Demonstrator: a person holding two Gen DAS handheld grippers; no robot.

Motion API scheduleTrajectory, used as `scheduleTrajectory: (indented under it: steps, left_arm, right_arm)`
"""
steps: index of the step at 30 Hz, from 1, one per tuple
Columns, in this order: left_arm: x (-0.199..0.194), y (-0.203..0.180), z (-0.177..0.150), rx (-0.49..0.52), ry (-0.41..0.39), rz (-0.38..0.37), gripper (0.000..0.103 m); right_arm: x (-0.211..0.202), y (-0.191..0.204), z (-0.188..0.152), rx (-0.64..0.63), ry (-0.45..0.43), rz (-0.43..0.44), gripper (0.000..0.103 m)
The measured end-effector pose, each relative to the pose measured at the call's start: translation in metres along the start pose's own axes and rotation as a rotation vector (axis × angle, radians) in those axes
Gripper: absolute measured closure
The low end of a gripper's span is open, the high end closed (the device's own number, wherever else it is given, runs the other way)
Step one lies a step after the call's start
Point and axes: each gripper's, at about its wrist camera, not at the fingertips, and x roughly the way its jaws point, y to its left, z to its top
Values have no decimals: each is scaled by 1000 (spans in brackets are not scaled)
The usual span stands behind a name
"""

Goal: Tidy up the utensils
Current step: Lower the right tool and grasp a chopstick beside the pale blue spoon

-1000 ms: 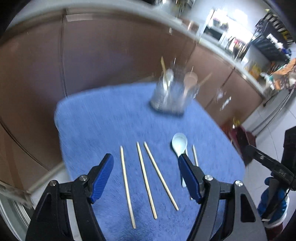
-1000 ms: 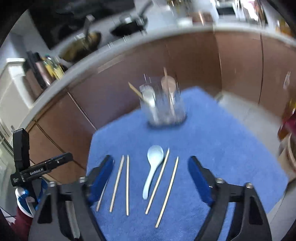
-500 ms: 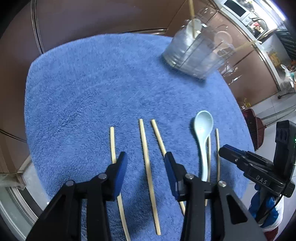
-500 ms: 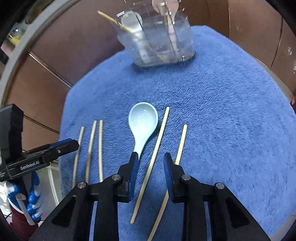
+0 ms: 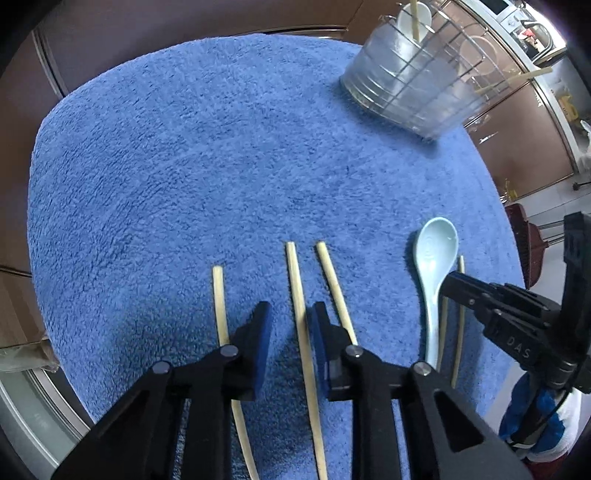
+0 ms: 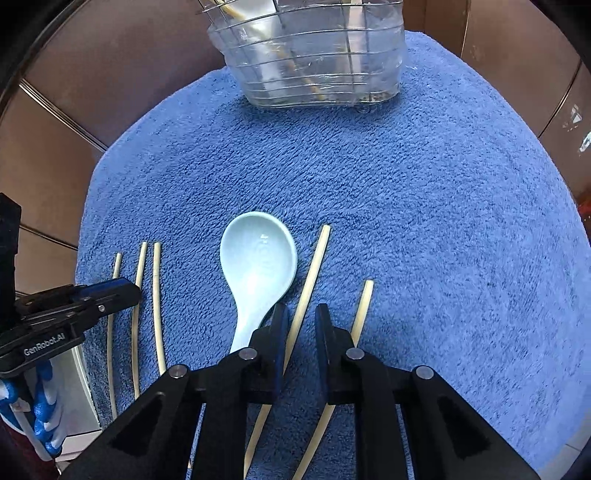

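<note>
Several pale chopsticks and a light blue soup spoon (image 6: 258, 266) lie on a blue towel (image 5: 207, 155). My left gripper (image 5: 291, 314) is low over the towel, its jaws narrowly apart around the middle chopstick (image 5: 299, 306) of the left three. My right gripper (image 6: 299, 317) straddles the chopstick (image 6: 310, 273) just right of the spoon, its jaws narrowly apart. Neither chopstick looks clamped. The spoon also shows in the left wrist view (image 5: 436, 258). A clear wire utensil holder (image 6: 314, 59) stands at the towel's far edge with a spoon and chopsticks inside.
Brown cabinet fronts (image 6: 92, 74) rise behind the towel. Another chopstick (image 6: 362, 306) lies right of my right gripper. The towel edge drops off near the left gripper's side (image 5: 44, 332). A kitchen counter with appliances (image 5: 517, 22) runs at the far right.
Both grippers have come down close to the towel and narrowed from wide open to a small gap, each around one chopstick.
</note>
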Motion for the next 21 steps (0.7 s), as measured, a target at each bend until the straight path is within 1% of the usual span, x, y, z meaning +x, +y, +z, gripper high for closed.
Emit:
scheduleTrajectory:
  steps: [2,7,9,15,17,21]
  left_arm:
    - [2,-3,4,1,4,9,84]
    - [3,-13,4,7,6,56,92]
    - [4,-11,6,-2,7,52,96]
    - [5,-15,1,-12,-13,49,97]
    - [2,-17,-5,-12,-27,45,98]
    - [-17,-15,-7,-7,-93,30,98]
  right_arm:
    - [2,2,2,-7,12,-10,90]
    - [7,12,13,-8,15,-26,93]
    - [9,12,14,-2,10,-21,94]
    - [3,6,3,36,-13,15,97]
    - [0,3,0,48,-23,30,97]
    - [-18,-2,-12,65,-69,68,98]
